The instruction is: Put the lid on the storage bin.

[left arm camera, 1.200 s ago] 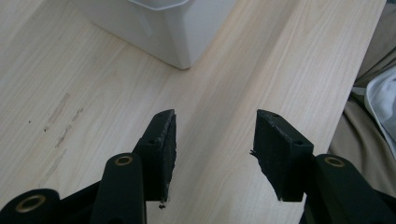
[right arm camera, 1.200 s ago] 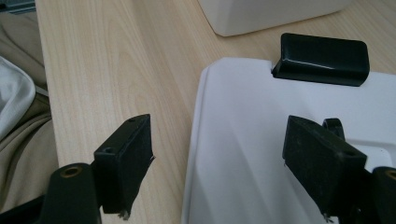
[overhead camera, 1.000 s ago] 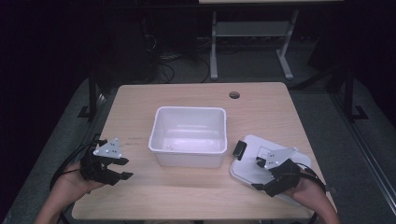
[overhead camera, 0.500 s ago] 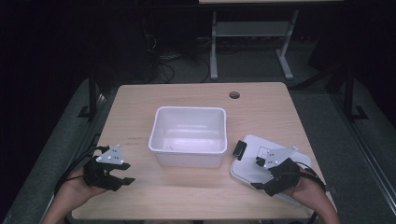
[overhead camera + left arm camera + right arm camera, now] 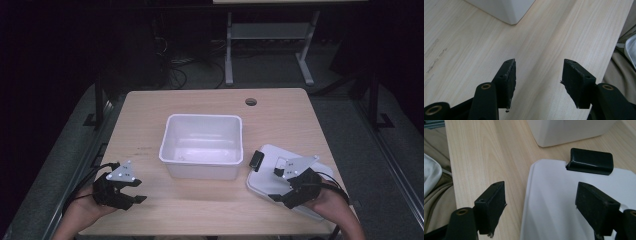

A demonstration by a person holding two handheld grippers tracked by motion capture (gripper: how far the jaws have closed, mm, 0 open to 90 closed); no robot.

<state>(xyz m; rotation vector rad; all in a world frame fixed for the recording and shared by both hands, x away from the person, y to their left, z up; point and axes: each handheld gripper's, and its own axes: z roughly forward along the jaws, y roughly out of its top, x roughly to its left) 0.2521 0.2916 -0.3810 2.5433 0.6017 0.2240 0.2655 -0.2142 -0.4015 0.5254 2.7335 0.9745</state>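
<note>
While both hands waited at the near edge of the table (image 5: 150, 105), the work looked to be at its very start: a white lid (image 5: 280, 175) lay flat at the near right, and the white bin (image 5: 202, 145) it presumably belonged to stood uncovered in the middle, just beyond and to the left of it. Nearest the person, the left gripper (image 5: 131, 192) hovered low over bare wood at the near left, its jaws apart with nothing between them, as the left gripper view confirmed (image 5: 537, 82). The right gripper (image 5: 280, 196) sat over the near part of the lid, jaws likewise spread and empty; in the right gripper view (image 5: 540, 202) one jaw hung over the wood and the other over the lid, so the lid's long edge ran up between them. A black latch (image 5: 590, 161) sat on the lid's far edge, toward the bin.

By my reading, the next move called for the right jaws to close on that edge so the lid could be lifted and carried across onto the bin, square to its rim.

Compared with a second before, the left gripper had dropped nearer the tabletop and toward the near edge, and its jaws had just been opening on nothing. The right gripper, lid and bin lay as they had.
</note>
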